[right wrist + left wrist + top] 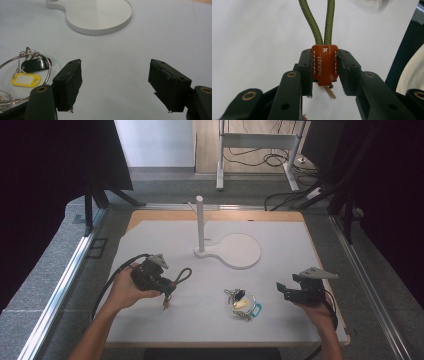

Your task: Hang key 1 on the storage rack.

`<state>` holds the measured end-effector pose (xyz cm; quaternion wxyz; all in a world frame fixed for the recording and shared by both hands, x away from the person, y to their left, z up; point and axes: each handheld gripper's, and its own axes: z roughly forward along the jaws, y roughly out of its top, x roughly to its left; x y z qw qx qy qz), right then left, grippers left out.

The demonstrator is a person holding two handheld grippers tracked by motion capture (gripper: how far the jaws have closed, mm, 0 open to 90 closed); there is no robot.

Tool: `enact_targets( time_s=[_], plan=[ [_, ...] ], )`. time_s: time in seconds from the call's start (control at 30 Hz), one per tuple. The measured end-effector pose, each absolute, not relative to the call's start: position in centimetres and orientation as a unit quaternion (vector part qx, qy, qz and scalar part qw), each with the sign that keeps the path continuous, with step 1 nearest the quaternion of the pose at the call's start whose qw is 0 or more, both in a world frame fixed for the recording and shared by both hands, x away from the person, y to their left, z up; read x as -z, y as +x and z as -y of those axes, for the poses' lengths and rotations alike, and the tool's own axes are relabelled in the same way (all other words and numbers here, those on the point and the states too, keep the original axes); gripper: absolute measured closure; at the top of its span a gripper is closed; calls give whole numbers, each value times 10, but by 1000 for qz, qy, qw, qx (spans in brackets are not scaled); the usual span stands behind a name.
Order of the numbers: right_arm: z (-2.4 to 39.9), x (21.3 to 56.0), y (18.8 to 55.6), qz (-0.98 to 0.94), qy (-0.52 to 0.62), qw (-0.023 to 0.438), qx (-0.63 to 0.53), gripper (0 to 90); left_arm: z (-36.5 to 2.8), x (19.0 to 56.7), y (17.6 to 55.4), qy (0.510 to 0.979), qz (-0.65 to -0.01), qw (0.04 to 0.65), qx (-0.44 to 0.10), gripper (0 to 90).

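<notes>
My left gripper (324, 72) is shut on the orange leather tab (324, 65) of an olive-green cord loop (319, 22); the cord runs up and away from the jaws. In the high view that gripper (169, 290) is at the mat's left, with the cord loop (184, 274) curling out to its right. My right gripper (284, 290) is at the mat's right, held by a hand. Its jaws (115, 82) stand wide open with nothing between them. A white stand with an upright post (200, 222) and a round base disc (242, 251) is at the mat's far middle.
A bunch of metal key rings (242, 302) lies between the grippers, with a yellow tag (25, 79), a black fob (35, 64) and a blue tag (256, 310). The white mat (150, 237) covers a wooden table; the round disc (100, 15) lies ahead of the right jaws.
</notes>
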<state>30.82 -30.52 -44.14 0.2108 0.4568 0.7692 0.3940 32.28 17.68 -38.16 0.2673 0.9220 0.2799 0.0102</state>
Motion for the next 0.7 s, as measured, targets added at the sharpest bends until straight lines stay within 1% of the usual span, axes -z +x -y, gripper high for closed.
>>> enact_targets(
  time_s=[0.23, 0.4, 0.47, 0.7],
  plan=[
    [309, 440, 307, -766, 460, 214, -395, 275, -180, 362, 325, 917, -279, 283, -29, 670],
    [310, 442, 307, -765, 463, 214, -393, 277, -183, 356, 330, 910, -287, 298, -25, 670],
    [311, 443, 308, -764, 463, 206, -400, 278, -183, 354, 332, 907, -288, 306, -20, 670],
    [309, 447, 310, -766, 464, 196, -400, 281, -182, 346, 335, 907, -288, 307, -21, 670]
  ],
)
